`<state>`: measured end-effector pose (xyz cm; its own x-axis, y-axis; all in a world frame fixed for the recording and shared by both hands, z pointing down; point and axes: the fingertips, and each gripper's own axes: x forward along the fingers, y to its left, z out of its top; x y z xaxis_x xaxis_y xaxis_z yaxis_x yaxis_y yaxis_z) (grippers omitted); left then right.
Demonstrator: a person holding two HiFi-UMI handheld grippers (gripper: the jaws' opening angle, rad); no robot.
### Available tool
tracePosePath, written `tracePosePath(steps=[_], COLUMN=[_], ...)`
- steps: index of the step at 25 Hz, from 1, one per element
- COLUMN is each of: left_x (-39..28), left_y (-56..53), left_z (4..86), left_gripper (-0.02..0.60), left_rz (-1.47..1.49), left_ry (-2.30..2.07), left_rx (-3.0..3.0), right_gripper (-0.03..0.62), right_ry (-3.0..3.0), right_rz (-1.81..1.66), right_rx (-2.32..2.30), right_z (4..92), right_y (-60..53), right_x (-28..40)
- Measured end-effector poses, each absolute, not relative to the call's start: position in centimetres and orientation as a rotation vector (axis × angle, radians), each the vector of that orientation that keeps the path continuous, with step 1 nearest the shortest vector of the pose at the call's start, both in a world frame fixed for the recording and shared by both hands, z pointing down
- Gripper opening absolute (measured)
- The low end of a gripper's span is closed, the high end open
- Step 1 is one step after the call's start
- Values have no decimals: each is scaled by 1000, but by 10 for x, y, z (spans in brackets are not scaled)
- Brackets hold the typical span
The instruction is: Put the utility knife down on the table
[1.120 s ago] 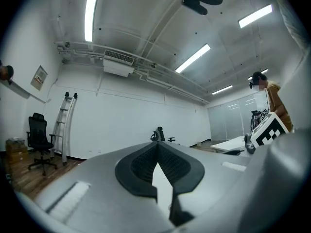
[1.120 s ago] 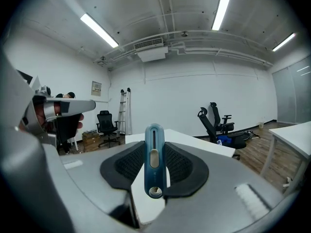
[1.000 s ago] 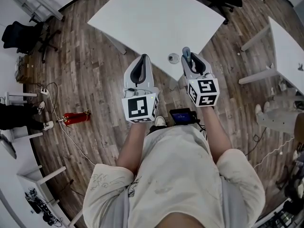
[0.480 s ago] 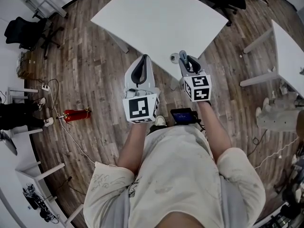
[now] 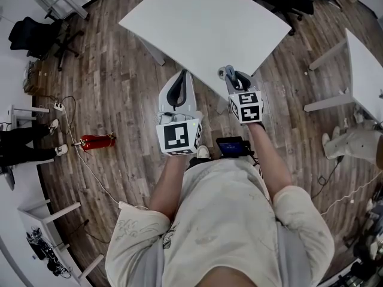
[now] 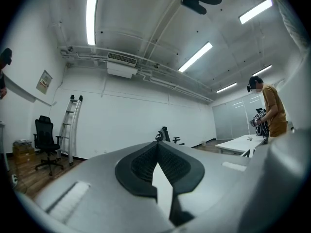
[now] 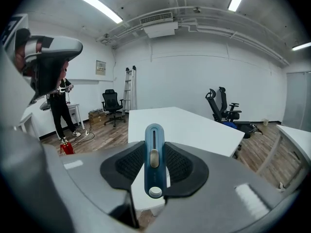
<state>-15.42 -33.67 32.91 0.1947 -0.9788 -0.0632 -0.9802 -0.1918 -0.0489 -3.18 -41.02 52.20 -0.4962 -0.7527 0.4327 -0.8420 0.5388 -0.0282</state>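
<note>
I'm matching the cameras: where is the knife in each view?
Head view: knife just above centre, in the right claw.
Left gripper view: not in it.
Right gripper view: bottom centre, gripped by that claw.
Shared landmark: the ladder by the wall.

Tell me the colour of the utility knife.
Blue utility knife, pale slider; clearest in the right gripper view.

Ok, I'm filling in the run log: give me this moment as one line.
left gripper: shut, empty | right gripper: shut on knife | knife: not yet on table
</note>
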Motion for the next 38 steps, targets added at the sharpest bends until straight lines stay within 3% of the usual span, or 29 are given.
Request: tracePosePath(steps=[38], left_x=[-155], left_y=[-325], left_z=[354], left_gripper=[20], left_rz=[-23], left_ry=[1983], left_rx=[-2338], right_gripper=[135], right_ry=[-2254], right_rz=[383], right_rx=[1140], right_z=[632], right_y=[-415], right_x=[-43])
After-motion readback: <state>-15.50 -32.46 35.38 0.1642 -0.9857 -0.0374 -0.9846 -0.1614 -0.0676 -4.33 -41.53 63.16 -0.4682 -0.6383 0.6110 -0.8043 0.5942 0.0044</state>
